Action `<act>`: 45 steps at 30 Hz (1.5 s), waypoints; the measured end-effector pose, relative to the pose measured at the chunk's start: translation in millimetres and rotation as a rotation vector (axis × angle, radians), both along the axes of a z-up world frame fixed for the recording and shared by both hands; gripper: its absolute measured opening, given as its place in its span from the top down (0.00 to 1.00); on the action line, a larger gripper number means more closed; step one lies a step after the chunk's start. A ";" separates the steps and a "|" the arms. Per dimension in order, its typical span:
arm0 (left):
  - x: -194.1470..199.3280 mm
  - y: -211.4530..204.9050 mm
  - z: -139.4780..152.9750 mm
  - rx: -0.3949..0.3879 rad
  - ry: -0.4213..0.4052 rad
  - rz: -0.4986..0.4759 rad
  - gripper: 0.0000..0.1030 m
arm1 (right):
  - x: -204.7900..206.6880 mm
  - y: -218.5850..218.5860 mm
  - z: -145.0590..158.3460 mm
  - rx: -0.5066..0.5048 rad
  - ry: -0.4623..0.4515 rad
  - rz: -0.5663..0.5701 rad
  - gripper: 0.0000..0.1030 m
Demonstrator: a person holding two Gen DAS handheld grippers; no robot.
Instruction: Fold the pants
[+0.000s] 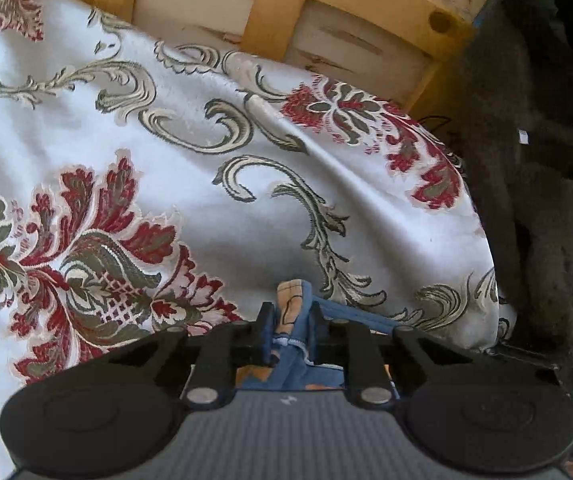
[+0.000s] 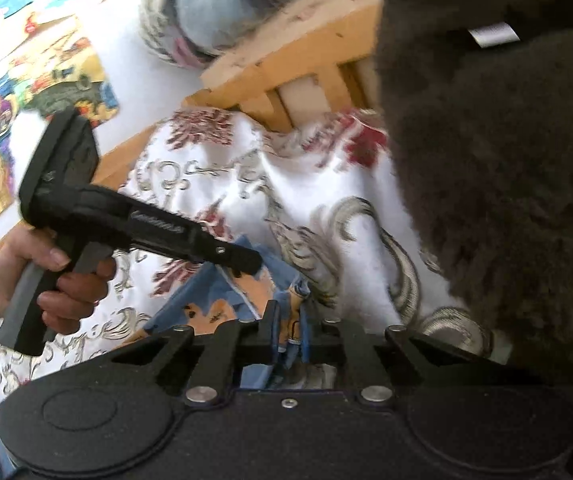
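Pinching a bunched edge of the blue and orange pants (image 1: 292, 320), my left claw (image 1: 291, 330) is clamped on the cloth above the floral bedspread (image 1: 166, 160). My right claw (image 2: 288, 334) grips another fold of them. A dark fuzzy blanket (image 2: 506, 180) hangs beside the wooden bed frame (image 1: 270, 12).

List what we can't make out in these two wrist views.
- Pants: left wrist view, mostly hidden under the left gripper; full shape and fold state unknown.
- Pants, right wrist view: lower part covered by the right gripper.
- Dark fuzzy fabric: fills the right side, cut off by the edge; identity unclear.
- Bedspread: pattern motion-blurred.
- Wall pictures: blurred, cropped at left edge.
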State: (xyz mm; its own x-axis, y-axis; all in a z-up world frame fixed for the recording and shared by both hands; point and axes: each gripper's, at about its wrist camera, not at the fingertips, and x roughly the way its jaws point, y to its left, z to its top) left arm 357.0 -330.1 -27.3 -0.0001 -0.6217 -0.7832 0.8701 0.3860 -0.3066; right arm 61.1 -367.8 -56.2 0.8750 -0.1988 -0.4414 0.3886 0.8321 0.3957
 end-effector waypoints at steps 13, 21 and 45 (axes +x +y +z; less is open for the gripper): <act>-15.9 27.5 40.9 -0.089 -0.010 0.032 0.85 | -11.7 19.9 31.6 -0.075 -0.096 0.101 0.90; -26.2 98.9 87.9 -0.239 -0.006 0.078 0.85 | -14.9 85.5 79.7 -0.209 -0.209 0.357 0.90; -78.6 409.7 -11.3 -0.434 0.123 0.496 0.84 | -1.2 306.6 37.5 -0.441 0.048 1.055 1.00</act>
State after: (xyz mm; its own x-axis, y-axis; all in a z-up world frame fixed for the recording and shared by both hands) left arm 278.4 79.6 -38.5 0.2938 -0.8297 -0.4746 0.5703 0.5506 -0.6095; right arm 59.9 -61.1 -18.6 0.6820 0.4783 -0.5532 -0.5787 0.8155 -0.0083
